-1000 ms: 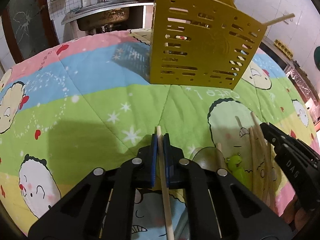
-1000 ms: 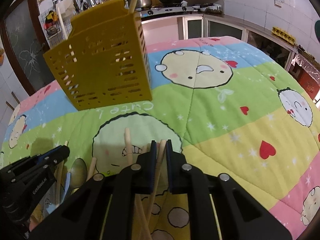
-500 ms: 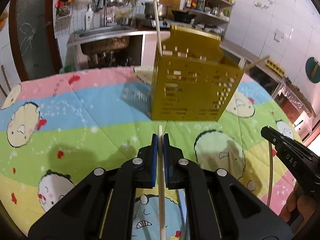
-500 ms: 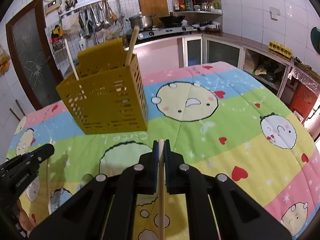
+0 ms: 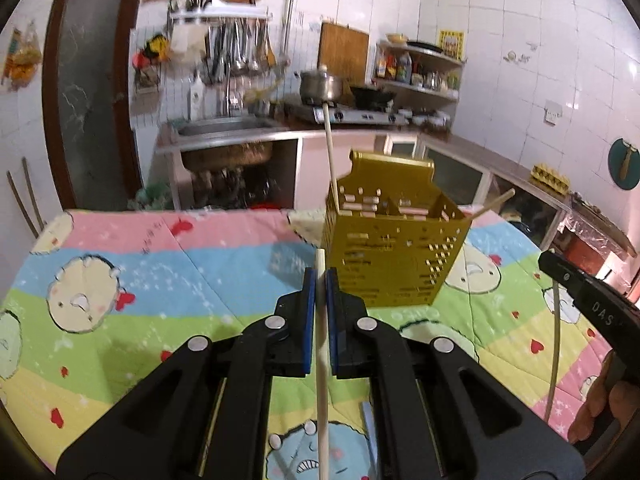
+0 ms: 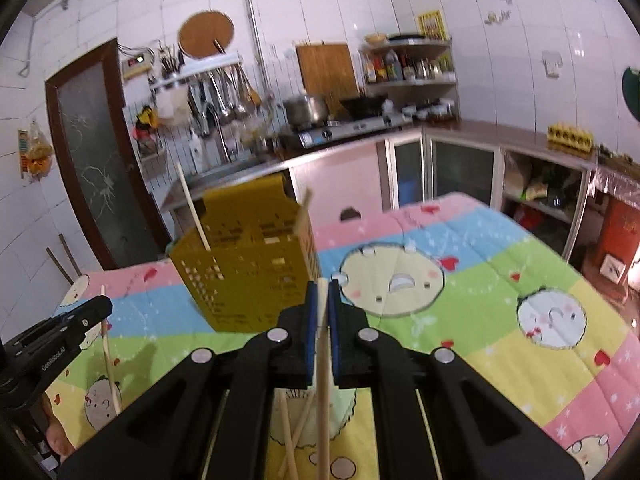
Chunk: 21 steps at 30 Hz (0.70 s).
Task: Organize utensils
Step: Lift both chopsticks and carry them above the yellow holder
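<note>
Both grippers have risen since the earlier frames, each carrying a chopstick up off the quilt [image 5: 168, 272], so the kitchen wall now fills the upper half of both views. Yellow slotted holder [image 5: 394, 248]: stiff plastic box, upright on the quilt, ahead of both grippers; two chopsticks already stand in it, one near each end. Left gripper [image 5: 320, 312]: jaws closed down tight on one pale chopstick [image 5: 322, 400], gripped close to its top end, the long remainder hanging below. Right gripper [image 6: 323, 320]: jaws likewise clamped on a second chopstick [image 6: 323, 408], held near its upper end. Chopsticks judged light, rigid, thin and smooth; held so near one end, each is likely to swing or pivot between the pads, so a firm pinch suits. Loose chopsticks [image 6: 294, 436] lie crossed on the quilt below the right gripper, awaiting collection.
</note>
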Tool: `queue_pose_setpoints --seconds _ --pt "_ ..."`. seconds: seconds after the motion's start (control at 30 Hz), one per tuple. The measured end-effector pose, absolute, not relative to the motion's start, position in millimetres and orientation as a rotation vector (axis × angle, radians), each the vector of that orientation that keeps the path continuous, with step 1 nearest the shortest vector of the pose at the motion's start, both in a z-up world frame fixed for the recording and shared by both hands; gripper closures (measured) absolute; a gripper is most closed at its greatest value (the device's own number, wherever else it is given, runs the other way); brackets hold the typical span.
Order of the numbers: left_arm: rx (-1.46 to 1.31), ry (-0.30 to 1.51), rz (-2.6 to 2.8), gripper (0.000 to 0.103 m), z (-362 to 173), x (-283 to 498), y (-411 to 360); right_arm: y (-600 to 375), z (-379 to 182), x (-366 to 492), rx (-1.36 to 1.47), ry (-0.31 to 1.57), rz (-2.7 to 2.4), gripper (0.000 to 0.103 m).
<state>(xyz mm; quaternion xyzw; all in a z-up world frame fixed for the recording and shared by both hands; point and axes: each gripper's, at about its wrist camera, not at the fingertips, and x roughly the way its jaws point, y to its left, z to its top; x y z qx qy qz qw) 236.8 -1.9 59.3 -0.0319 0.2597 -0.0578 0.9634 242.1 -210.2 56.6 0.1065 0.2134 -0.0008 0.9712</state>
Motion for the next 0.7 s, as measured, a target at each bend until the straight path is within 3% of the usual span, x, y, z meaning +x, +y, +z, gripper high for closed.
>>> queue_pose_setpoints --seconds 0.43,0.7 --pt "-0.037 0.412 -0.097 0.099 77 223 -2 -209 74 223 0.206 0.234 0.049 0.097" --pt "-0.04 0.392 -0.101 0.099 86 226 -2 -207 73 228 0.197 0.205 0.065 0.097"
